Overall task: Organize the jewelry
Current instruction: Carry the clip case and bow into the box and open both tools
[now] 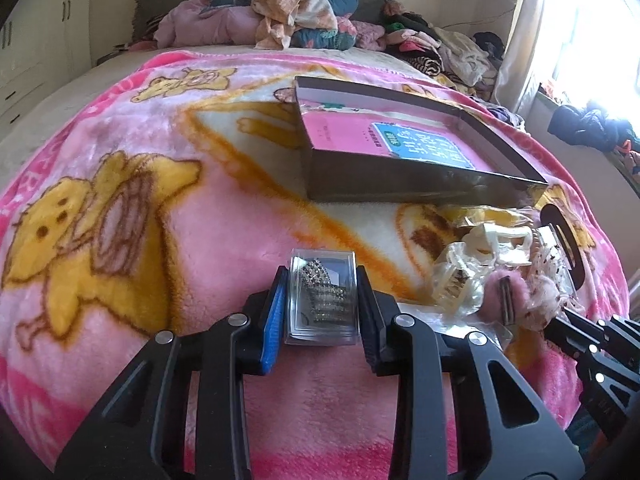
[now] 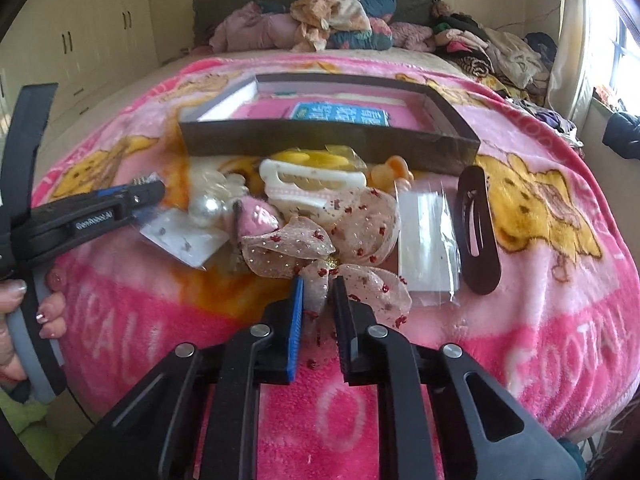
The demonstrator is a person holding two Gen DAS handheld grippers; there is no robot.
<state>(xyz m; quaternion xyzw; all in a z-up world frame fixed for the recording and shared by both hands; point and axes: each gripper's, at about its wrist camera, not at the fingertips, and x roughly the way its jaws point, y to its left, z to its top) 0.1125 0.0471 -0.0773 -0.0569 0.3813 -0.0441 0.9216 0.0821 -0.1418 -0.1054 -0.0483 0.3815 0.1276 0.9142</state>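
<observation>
On the pink bear blanket, the left gripper pinches a small clear box with sparkly jewelry inside. The right gripper is squeezed onto a tail of the see-through ribbon bow with red dots. Right behind the bow sits a crowded pile: a white claw clip, a big pearl, a fuzzy pink clip and a white card. A clear plastic bag and a dark oval snap clip lie just beside the bow. Behind the pile stands a dark open box with a pink bottom. Far back on the bed is a heap of clothes. A hand holds the left tool's handle.
</observation>
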